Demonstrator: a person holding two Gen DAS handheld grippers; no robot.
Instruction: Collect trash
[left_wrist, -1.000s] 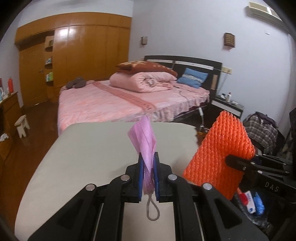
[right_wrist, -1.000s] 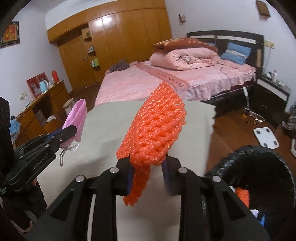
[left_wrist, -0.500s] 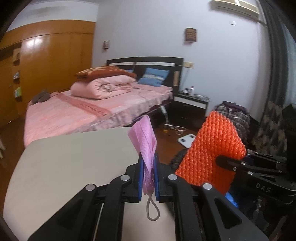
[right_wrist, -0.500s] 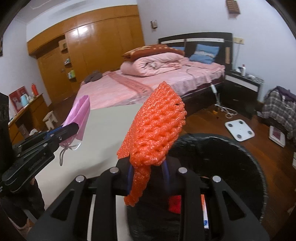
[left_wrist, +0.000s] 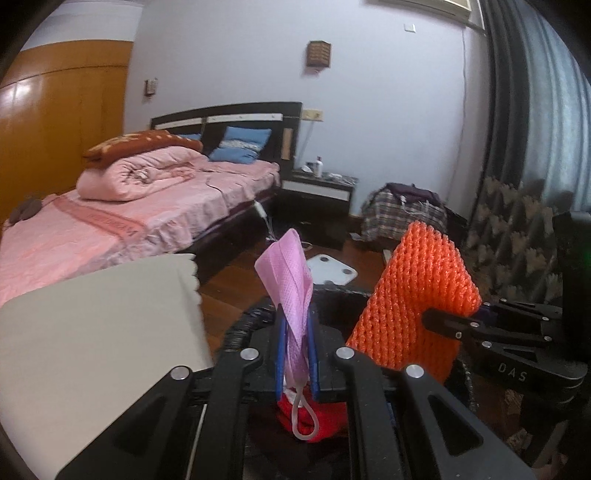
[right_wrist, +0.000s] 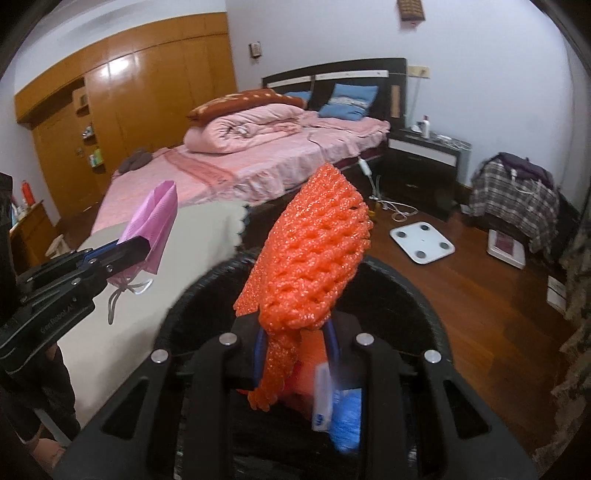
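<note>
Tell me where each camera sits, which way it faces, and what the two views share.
Left wrist: on the left tongs, looking along the fingers gripping the pink mask, over the black bin toward the bed; the right tongs show at right.
Right wrist: on the right tongs, looking over the orange foam net into the black bin; the left tongs show at left.
Shared: bed, bin, white scale, both pieces of trash.

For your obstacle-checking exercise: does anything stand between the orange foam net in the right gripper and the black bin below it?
Nothing visible does. The orange foam net hangs above the open black bin, which already holds some trash.
</note>
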